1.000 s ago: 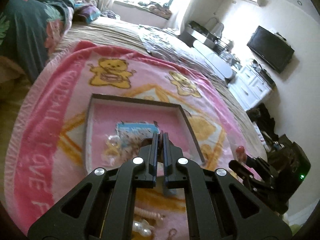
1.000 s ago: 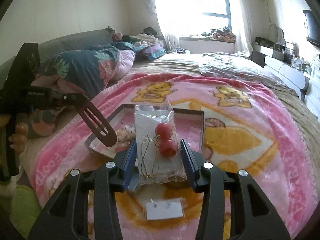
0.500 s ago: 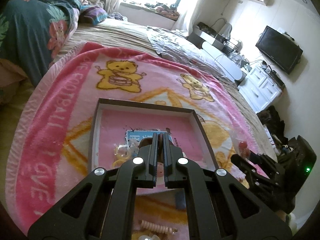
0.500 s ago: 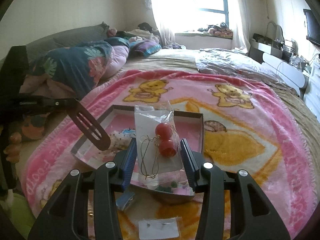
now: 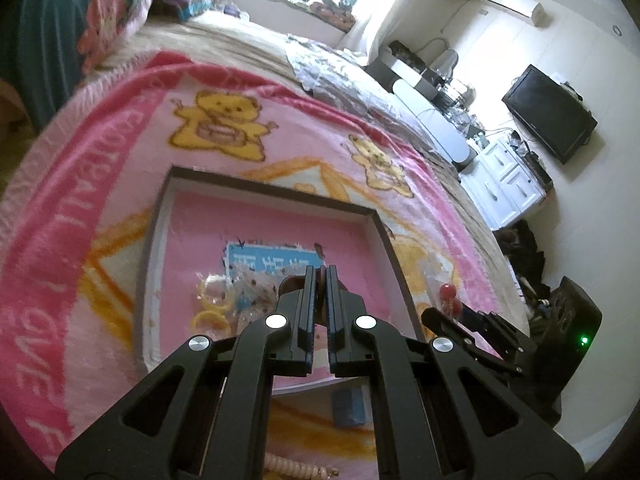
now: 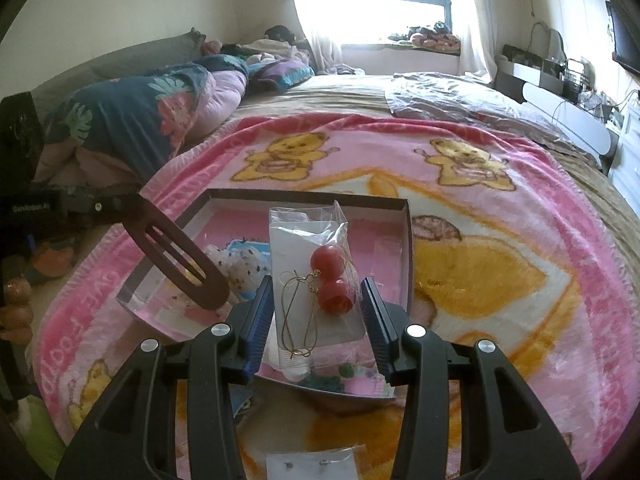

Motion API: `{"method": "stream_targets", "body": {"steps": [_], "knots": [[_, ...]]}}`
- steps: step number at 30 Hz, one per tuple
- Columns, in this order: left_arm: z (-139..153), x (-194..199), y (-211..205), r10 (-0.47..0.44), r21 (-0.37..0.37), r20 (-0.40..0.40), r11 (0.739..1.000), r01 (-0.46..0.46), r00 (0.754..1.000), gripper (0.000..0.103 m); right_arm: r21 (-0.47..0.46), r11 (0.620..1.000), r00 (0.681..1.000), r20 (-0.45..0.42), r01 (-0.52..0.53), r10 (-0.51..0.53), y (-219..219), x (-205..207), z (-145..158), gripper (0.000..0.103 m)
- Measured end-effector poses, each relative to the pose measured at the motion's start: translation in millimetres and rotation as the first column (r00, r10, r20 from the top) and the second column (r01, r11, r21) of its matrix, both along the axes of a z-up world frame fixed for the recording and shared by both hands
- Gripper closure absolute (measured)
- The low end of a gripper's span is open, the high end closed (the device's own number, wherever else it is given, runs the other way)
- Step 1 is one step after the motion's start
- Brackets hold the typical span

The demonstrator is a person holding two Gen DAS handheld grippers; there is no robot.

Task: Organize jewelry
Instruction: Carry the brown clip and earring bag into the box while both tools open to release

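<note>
My right hand-held gripper grasps a clear earring packet above the pink tray on the bed; my left hand-held gripper pinches a brown hair clip.

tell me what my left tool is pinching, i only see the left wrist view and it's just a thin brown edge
Observer: The left tool grips a flat brown hair clip with two long slots.
Operator: and the right tool
Observer: The right tool pinches a clear bag by its sides; two red ball earrings on gold wires are inside.
Operator: anything nearer than that
Observer: A small white card lies on the blanket.
</note>
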State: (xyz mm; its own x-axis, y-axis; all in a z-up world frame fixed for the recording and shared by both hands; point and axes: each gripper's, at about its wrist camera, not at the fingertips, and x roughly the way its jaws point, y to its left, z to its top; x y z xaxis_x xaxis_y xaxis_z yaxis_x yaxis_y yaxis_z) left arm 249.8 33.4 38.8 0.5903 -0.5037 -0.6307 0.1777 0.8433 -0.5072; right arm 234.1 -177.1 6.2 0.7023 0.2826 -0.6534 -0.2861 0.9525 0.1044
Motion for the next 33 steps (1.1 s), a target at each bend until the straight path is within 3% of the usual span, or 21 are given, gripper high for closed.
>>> {"method": "stream_targets", "body": {"steps": [18, 33], "knots": [[-41, 5, 25, 0.036, 0.025, -0.099, 0.999, -0.033, 0.994, 0.103, -0.034, 0.999, 0.993, -0.115, 0.028, -0.032, 14, 35, -43, 0.061], [-47, -6, 35, 0.074, 0.105, -0.092, 0.992, -0.064, 0.993, 0.103, -0.025, 0.997, 0.987, -0.144, 0.068, -0.071, 8, 31, -50, 0.057]]}}
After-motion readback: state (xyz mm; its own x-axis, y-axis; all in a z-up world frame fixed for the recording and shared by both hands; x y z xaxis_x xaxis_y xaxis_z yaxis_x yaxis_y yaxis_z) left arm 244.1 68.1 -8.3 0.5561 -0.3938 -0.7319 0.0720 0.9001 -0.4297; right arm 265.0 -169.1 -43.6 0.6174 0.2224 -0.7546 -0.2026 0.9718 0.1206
